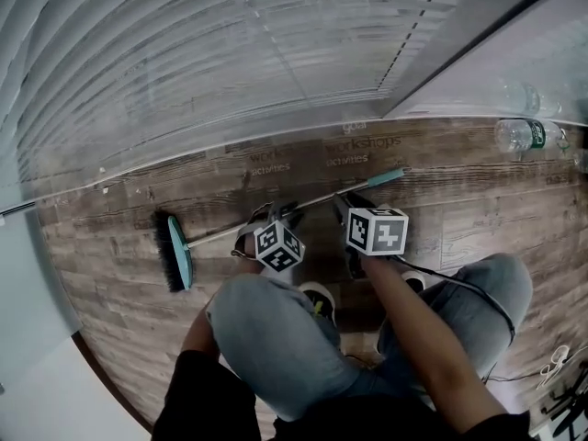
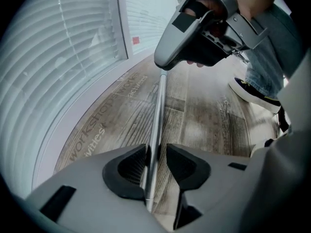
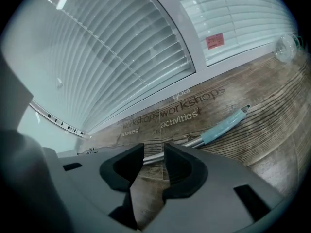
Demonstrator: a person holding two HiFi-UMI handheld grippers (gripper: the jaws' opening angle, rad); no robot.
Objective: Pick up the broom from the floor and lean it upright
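Observation:
The broom lies flat on the wooden floor. Its teal head with black bristles [image 1: 174, 252] is at the left, and its metal handle [image 1: 312, 202] runs right to a teal grip [image 1: 387, 176]. My left gripper [image 1: 269, 215] points down over the middle of the handle. In the left gripper view the handle [image 2: 158, 110] runs between the jaws of the left gripper [image 2: 156, 152], against the left pad with a gap at the right pad. My right gripper [image 1: 345, 204] stands open over the handle near the grip. The handle [image 3: 152, 158] crosses just beyond the tips of the right gripper [image 3: 154, 152], and the grip [image 3: 223, 125] lies to their right.
A window with white blinds [image 1: 230, 53] runs along the floor's far edge. A clear plastic bottle [image 1: 525, 134] lies at the far right. The person's knees [image 1: 276, 338] and shoes [image 1: 317, 297] are close behind the grippers. Cables [image 1: 551, 366] lie at the lower right.

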